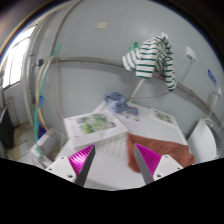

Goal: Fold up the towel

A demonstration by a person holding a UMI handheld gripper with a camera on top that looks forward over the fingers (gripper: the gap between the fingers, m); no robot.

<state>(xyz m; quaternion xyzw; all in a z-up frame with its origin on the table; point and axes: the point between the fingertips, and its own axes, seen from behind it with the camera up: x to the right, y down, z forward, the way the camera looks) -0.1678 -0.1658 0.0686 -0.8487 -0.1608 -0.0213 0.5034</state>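
A rust-orange towel (168, 150) lies crumpled on the white table (110, 160), just ahead of and to the right of my right finger. My gripper (113, 162) hovers above the table with its magenta pads (148, 158) wide apart and nothing between them. The towel's left edge reaches toward the right pad; I cannot tell whether they touch.
A printed sheet (95, 124) lies on the table ahead of the left finger, another paper (160, 117) further right. A blue object (115, 101) sits at the table's back. A green-and-white striped garment (150, 58) hangs on the wall. A white chair back (204, 140) stands at right.
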